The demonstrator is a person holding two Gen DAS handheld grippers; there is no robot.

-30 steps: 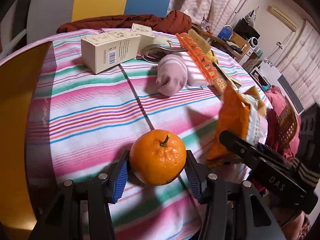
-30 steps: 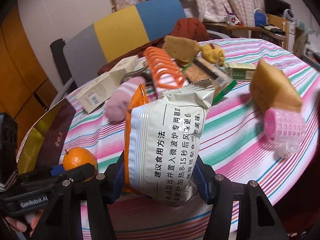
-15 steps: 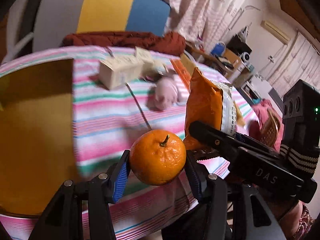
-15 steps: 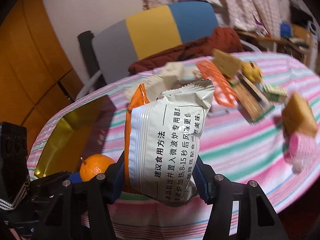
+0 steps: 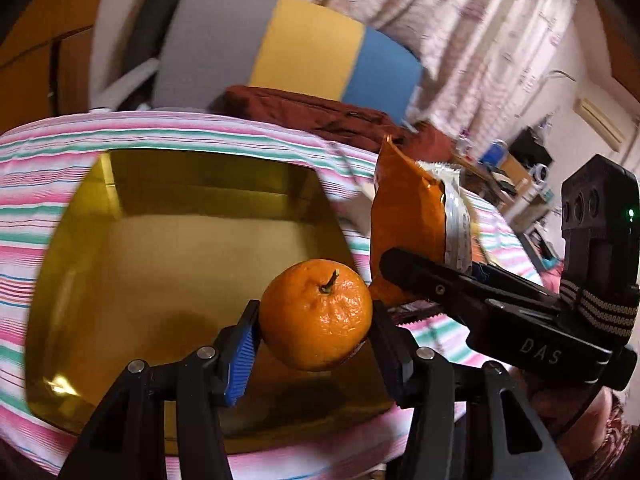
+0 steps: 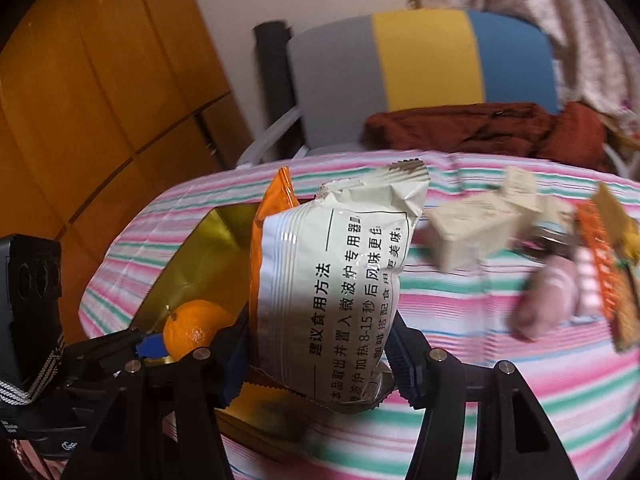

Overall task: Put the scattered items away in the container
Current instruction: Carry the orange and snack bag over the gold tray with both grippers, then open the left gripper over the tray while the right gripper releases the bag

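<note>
My left gripper (image 5: 314,334) is shut on an orange mandarin (image 5: 316,314) and holds it above the near right part of the gold tray (image 5: 120,248). The tray lies open on the striped tablecloth (image 5: 36,156). My right gripper (image 6: 320,350) is shut on an orange-and-white snack bag (image 6: 336,280), held upright just right of the tray's edge. In the right wrist view the mandarin (image 6: 192,328) and the tray (image 6: 208,240) sit to the left of the bag. In the left wrist view the bag (image 5: 412,232) and right gripper stand at the right.
Further right on the table lie cream boxes (image 6: 472,232), a pink rolled sock (image 6: 544,300), an orange rack (image 6: 600,256) and a cracker pack, all blurred. A grey, yellow and blue chair (image 6: 424,60) with a dark red garment (image 6: 480,128) stands behind the table.
Both grippers have swung left with their loads. The mandarin went from over the tablecloth to over the gold tray, and the snack bag came up beside the tray's right edge.
</note>
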